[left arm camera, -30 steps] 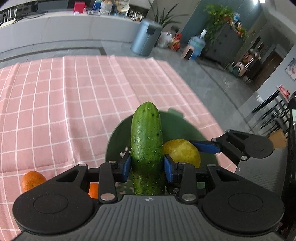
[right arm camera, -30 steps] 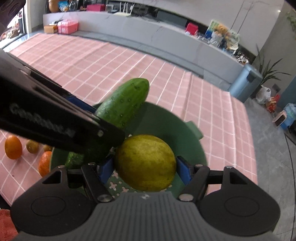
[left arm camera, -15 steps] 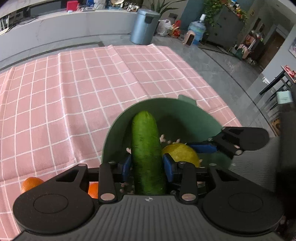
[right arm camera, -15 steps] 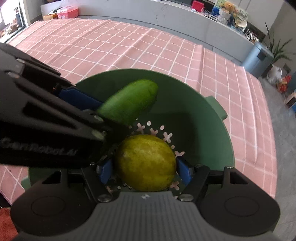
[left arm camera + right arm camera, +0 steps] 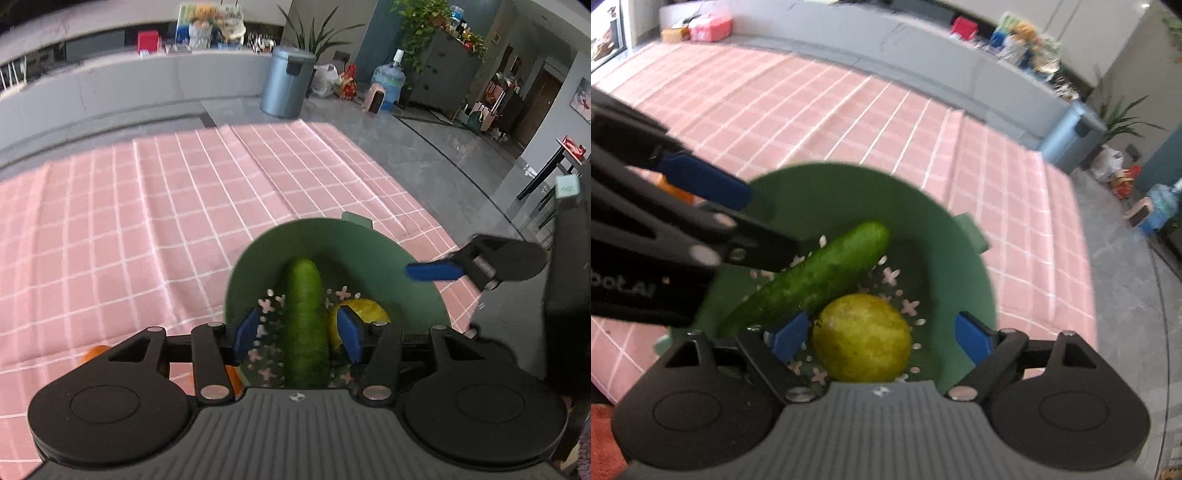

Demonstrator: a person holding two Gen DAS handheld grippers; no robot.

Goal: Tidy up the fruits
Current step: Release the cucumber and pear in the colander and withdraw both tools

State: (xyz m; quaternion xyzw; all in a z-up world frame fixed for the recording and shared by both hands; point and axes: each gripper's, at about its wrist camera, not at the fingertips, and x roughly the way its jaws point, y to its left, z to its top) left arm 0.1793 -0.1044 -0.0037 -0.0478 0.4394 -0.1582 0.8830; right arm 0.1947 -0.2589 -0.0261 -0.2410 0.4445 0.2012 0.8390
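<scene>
Left wrist view: pink checked cloth (image 5: 155, 221) covers the worktop, with the green bowl (image 5: 373, 251) on it near the right edge.
Bowl: its floor has cross-shaped holes; it holds both pieces of produce.
Cucumber (image 5: 304, 321): lies loose on the bowl floor, slanting toward the far wall, just beside the yellow fruit.
Yellow fruit (image 5: 862, 338): a round pear-like piece on the bowl floor at the near side.
Left tongs (image 5: 299, 332): spread wide over the cucumber, blue pads clear of it.
Right tongs (image 5: 882, 338): spread wide on either side of the yellow fruit, with gaps showing.
Oranges (image 5: 94, 352): on the cloth left of the bowl, mostly hidden.
</scene>
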